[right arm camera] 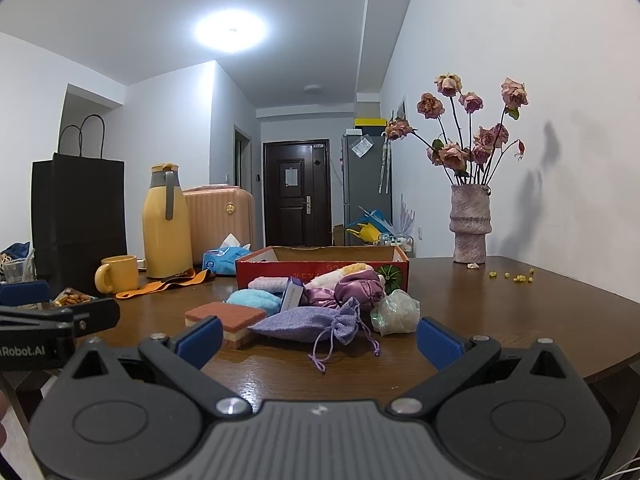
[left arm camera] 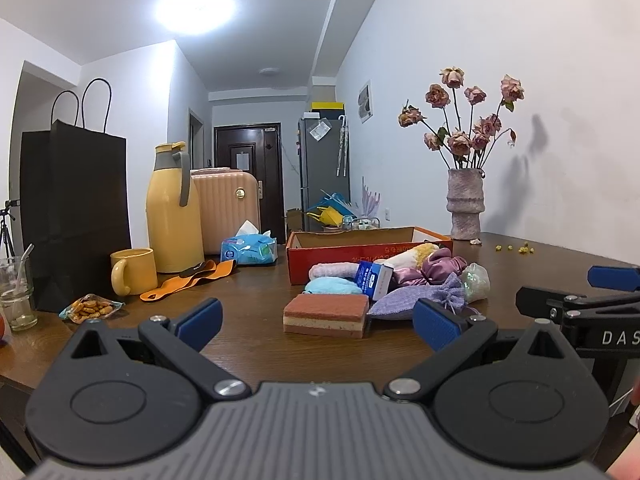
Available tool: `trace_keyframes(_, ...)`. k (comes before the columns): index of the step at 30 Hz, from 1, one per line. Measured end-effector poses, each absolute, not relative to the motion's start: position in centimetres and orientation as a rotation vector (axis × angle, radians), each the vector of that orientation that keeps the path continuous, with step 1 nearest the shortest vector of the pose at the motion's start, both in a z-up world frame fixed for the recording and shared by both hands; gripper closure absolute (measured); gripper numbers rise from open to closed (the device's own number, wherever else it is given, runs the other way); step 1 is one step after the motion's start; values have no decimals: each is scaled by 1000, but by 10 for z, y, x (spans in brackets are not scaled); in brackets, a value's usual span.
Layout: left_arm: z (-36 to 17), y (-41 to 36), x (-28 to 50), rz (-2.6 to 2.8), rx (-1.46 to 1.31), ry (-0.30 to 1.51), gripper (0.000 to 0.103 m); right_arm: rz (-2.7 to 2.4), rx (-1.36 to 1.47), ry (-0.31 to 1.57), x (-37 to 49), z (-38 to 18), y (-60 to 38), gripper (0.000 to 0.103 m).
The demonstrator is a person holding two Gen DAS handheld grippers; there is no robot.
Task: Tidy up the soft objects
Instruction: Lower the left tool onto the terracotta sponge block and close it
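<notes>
Both grippers hover low over the near edge of the table [right arm camera: 500, 304], jaws spread wide and empty: the left gripper [left arm camera: 316, 320] faces a sponge [left arm camera: 326, 314]; the right gripper [right arm camera: 318, 338] faces a lilac pouch [right arm camera: 308, 322]. Beyond these lies a heap of soft things: blue cloth [right arm camera: 254, 300], pink towel [right arm camera: 272, 283], satin bag [right arm camera: 358, 290], plastic wad [right arm camera: 396, 312]; behind the heap, touching it, stands a red box [right arm camera: 320, 270]; far right, a vase [right arm camera: 470, 224].

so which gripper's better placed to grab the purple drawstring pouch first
Right. The right gripper is open with the purple drawstring pouch straight ahead between its jaws. The left gripper faces the layered sponge; the pouch sits off to its right.
</notes>
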State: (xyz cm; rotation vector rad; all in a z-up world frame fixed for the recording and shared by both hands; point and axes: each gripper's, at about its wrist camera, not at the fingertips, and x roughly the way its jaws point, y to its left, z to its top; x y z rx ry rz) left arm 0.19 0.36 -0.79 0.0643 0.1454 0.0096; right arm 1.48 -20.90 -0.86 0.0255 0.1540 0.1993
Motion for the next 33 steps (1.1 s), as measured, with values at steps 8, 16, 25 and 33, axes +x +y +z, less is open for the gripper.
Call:
trace_keyframes(8,-6,9,6,1,56,152,0,192,28,153,16,-10,-209,0)
trace_keyframes(16,-23,21,49,2,48,213,0,229,39,194,41,-22,-206,0)
trace_keyframes(25,-13,59,144,-9,-23,368,0,414,161,392,129,-14,-191,6)
trace_keyframes(33,-12,79,230,-105,-146,484,37,505,236,520,215,-11,-157,68)
